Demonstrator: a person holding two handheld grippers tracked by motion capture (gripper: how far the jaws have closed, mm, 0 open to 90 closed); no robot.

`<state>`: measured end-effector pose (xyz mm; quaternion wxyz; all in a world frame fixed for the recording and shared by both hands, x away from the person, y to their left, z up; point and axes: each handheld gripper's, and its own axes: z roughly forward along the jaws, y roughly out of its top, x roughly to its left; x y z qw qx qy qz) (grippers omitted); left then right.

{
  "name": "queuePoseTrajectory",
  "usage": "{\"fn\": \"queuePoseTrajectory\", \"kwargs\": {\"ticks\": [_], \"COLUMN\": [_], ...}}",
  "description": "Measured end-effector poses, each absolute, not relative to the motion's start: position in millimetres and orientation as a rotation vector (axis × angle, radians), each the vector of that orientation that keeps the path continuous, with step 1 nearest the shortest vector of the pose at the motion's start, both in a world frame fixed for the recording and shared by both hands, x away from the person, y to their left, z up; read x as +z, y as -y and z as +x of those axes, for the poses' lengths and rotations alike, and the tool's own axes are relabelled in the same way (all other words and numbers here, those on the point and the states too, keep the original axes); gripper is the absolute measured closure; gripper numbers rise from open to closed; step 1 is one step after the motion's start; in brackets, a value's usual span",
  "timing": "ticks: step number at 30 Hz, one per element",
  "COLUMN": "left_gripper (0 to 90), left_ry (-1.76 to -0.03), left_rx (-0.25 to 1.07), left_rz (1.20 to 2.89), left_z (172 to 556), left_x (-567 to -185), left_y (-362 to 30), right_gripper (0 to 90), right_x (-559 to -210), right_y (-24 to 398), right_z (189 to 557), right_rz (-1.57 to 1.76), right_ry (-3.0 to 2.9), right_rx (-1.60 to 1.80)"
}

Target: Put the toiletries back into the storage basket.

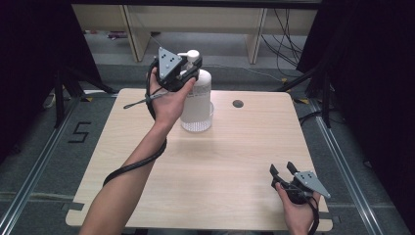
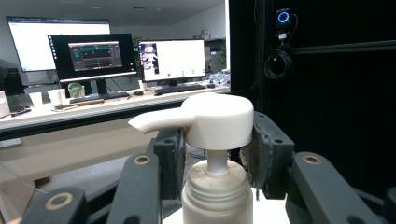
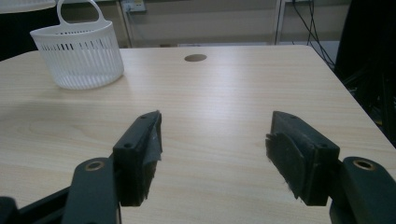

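Left gripper [image 1: 192,68]: raised over the far part of the desk [image 1: 230,161], left of centre; its jaws stand on either side of the pump head [image 2: 210,119] of a white pump bottle [image 1: 198,88], close against the head, though a firm clamp cannot be told. Bottle: upright, seated in a white slatted basket [image 1: 198,120] with a loop handle, near the desk's far edge. Round cable hole [image 1: 238,104]: just right of the basket, by the far edge. Right gripper [image 1: 283,170]: low at the near right corner, held in the right hand [image 1: 296,208], jaws wide apart and holding nothing.
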<state>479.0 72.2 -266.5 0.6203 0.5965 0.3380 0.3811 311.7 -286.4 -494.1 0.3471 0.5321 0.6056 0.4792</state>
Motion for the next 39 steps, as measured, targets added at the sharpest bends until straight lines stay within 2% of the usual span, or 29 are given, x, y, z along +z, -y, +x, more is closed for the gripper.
{"fn": "queuePoseTrajectory", "kwargs": {"ticks": [39], "left_gripper": [59.5], "left_ry": [-0.769], "left_rx": [0.903], "left_rz": [1.391], "left_z": [504.1], "left_x": [-267.7], "left_y": [-69.8], "right_gripper": [35.6], "right_x": [-494.2], "right_y": [287.6], "right_z": [311.9], "right_rz": [1.373], "right_ry": [-1.577], "right_rx": [1.233]}}
